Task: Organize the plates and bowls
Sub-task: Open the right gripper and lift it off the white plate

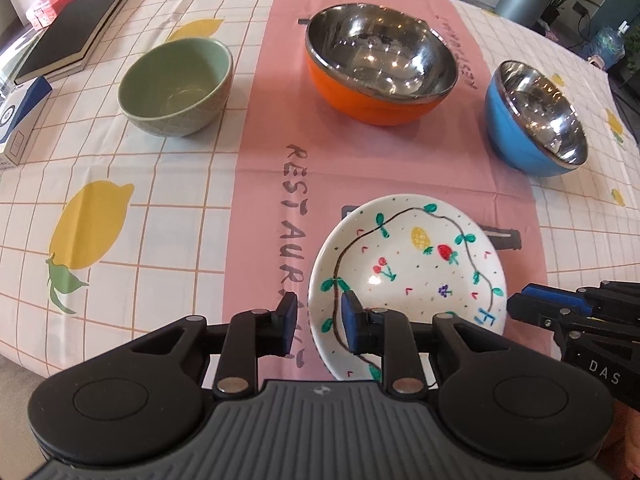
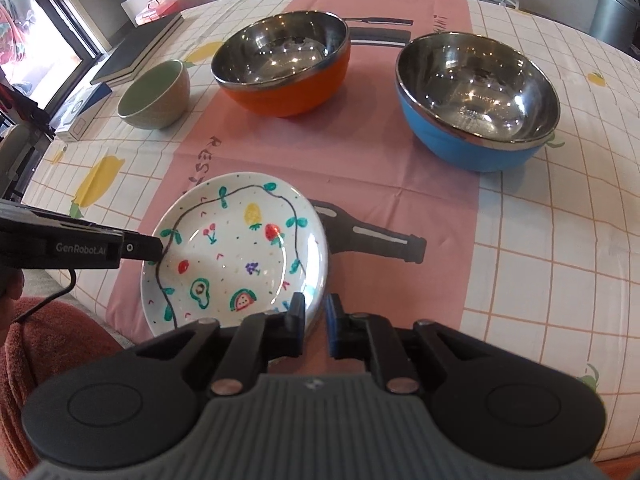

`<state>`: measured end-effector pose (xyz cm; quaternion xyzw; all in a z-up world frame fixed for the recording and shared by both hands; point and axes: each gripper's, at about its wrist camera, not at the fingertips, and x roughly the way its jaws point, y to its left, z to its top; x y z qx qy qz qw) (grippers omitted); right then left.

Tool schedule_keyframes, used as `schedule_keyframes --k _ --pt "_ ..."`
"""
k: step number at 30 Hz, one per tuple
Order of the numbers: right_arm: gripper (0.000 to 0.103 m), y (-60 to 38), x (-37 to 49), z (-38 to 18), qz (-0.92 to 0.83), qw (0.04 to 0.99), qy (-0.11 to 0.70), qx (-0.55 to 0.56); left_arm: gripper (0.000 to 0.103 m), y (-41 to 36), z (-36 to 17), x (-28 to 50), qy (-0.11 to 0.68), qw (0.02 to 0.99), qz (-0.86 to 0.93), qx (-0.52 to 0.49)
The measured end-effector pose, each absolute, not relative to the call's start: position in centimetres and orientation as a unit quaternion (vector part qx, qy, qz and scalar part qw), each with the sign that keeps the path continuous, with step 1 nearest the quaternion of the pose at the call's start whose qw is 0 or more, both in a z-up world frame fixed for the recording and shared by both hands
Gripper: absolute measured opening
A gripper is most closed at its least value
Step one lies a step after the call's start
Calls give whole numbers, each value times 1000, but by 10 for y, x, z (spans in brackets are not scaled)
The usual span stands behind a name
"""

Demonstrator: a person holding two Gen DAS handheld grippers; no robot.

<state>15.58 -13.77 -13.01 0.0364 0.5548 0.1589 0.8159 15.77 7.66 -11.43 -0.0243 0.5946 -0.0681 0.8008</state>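
From my left cam: one glossy white painted plate (image 1: 408, 280) at 5 o'clock on the pink cloth, my left gripper (image 1: 316, 320) part open, straddling its rim without squeezing. Three round bowls: matte green ceramic (image 1: 176, 86), orange (image 1: 380, 68) and blue (image 1: 536, 116), both steel-lined

Right cam: my right gripper (image 2: 316, 326) nearly closed, pinching the plate's 5 o'clock rim

the left tongs (image 1: 316, 322) are covering the painted plate's (image 1: 420, 264) near rim – grip there unclear. the box (image 1: 16, 120) is running off the left edge, and lettering on the pink cloth (image 1: 460, 52) is blurring beyond the orange bowl (image 1: 380, 96).
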Motion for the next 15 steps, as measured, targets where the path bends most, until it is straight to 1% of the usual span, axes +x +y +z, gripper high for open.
schedule_keyframes --k 3,4,8,10,12,14,15 --pt "25 -148 154 -122 163 821 544 56 30 70 -94 156 565 821 -77 -6" --pt "27 -151 153 -119 162 823 540 61 30 67 -85 155 551 831 -81 5" --pt "29 -170 152 -106 148 836 522 86 32 54 -48 153 503 859 -91 39" --pt "30 -180 152 -100 137 841 515 96 37 47 -31 153 482 870 -98 43" --pt "33 -191 153 -93 126 847 506 102 48 39 -15 154 463 879 -111 36" --pt "36 -202 154 -86 113 855 495 107 50 30 -4 157 451 884 -125 21" --pt "39 -208 155 -82 106 859 490 108 51 22 -1 159 445 885 -133 14"
